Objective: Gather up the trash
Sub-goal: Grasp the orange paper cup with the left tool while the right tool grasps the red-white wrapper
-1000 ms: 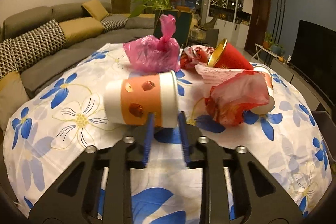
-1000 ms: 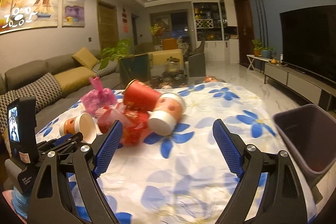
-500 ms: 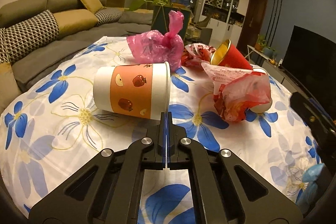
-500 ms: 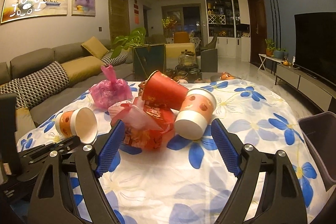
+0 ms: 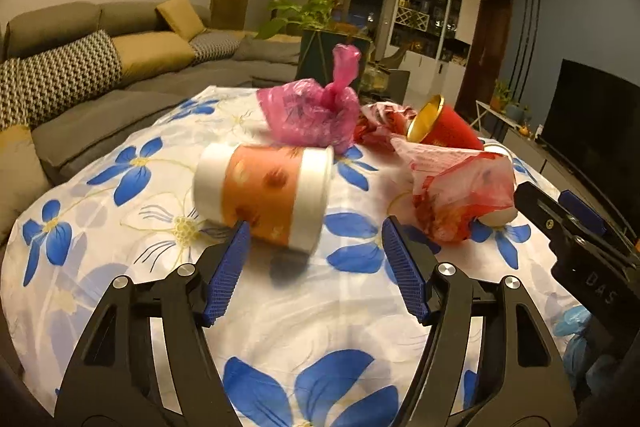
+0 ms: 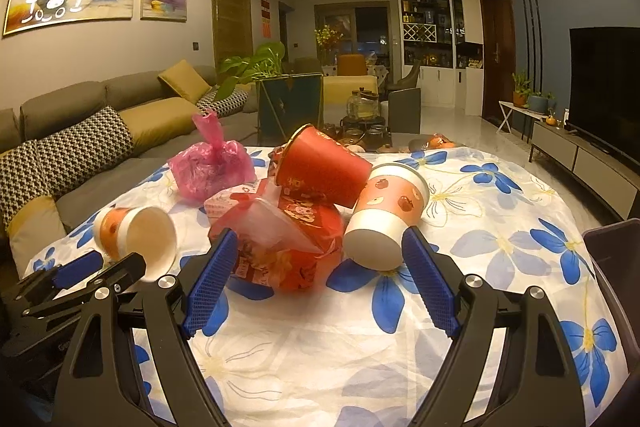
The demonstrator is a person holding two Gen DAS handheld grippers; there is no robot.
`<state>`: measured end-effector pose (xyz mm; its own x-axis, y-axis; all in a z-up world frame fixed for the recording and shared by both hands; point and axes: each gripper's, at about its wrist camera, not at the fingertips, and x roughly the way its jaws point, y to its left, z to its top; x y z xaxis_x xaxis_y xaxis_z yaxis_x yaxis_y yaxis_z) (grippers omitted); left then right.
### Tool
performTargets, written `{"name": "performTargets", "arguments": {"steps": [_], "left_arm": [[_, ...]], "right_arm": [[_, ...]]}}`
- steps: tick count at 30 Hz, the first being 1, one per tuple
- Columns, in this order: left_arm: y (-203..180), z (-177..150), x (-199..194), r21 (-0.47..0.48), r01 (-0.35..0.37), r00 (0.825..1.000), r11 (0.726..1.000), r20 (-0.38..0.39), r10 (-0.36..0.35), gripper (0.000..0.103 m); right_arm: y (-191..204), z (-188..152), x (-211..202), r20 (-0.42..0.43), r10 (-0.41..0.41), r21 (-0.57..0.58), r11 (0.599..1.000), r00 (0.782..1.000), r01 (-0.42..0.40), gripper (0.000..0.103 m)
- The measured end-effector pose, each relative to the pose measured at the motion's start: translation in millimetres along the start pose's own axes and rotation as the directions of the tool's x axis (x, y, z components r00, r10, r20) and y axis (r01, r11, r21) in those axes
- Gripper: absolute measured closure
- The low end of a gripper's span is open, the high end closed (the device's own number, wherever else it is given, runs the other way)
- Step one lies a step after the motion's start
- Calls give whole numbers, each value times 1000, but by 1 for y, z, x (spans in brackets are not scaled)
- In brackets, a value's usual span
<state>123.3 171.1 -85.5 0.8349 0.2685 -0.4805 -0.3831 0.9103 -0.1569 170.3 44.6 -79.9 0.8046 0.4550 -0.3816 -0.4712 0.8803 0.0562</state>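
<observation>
The orange paper cup (image 5: 264, 197) lying on its side in the middle of the left wrist view is looking smeared and blurry, so its little pictures are hard to make out. A white cup rim (image 5: 498, 215) is peeking out from behind the red plastic bag (image 5: 460, 195) on the right, and most of that cup is hiding. The dark bin (image 6: 616, 267) is getting cut off at the right edge of the right wrist view, so only a corner is showing. The left gripper (image 5: 316, 267) is sitting low in the frame with its blue fingers (image 5: 228, 275) spread wide apart and holding nothing; the left finger tip is right next to the blurry cup, but I cannot tell if it is touching. The right gripper (image 6: 316, 281) is also spread wide and empty. Its fingers (image 6: 208, 279) are standing on both sides of the trash pile, close to the red bag and to a second orange cup (image 6: 386, 211) pointing its bottom at the camera. A red cup (image 6: 324, 167) is leaning on top of the pile. A pink tied bag (image 6: 212, 167) is sitting behind, to the left. All of it is lying on the counter (image 6: 480, 267) with the blue flower cloth.
</observation>
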Motion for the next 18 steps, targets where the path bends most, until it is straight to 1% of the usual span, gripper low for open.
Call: {"name": "performTargets", "arguments": {"steps": [3, 5, 7, 8, 10, 11, 13, 14, 18], "left_arm": [[-5, 4, 12, 13, -14, 999, 1000, -31, 15, 36], [-2, 5, 19, -2, -18, 998, 1000, -58, 18, 44], [3, 6, 26, -24, -33, 996, 999, -87, 31, 60], [7, 6, 28, -41, -36, 995, 998, -98, 32, 64], [11, 5, 30, -56, -44, 994, 997, -107, 37, 81], [15, 5, 30, -66, -48, 993, 997, -110, 40, 85], [19, 4, 30, -78, -44, 993, 996, -112, 35, 98], [22, 4, 30, -81, -43, 993, 996, -109, 34, 101], [28, 4, 23, -83, -26, 996, 996, -91, 18, 101]], "right_arm": [[-4, 0, -1, 1, -1, 12, 1000, 1000, 1, 21], [-4, 1, -1, 3, -5, 6, 1000, 1000, 5, 21], [-5, 2, 0, 2, -2, -1, 1000, 1000, 2, 21], [-4, 2, 1, 1, 0, -4, 1000, 1000, 0, 21], [-1, 2, 4, -3, 8, -18, 1000, 1000, -8, 21], [1, 2, 4, -4, 11, -24, 1000, 1000, -11, 21], [7, 4, 7, -4, 22, -41, 999, 1000, -22, 24], [8, 5, 9, -5, 25, -47, 999, 1000, -25, 25], [18, 8, 19, -14, 33, -77, 996, 999, -34, 31]]}}
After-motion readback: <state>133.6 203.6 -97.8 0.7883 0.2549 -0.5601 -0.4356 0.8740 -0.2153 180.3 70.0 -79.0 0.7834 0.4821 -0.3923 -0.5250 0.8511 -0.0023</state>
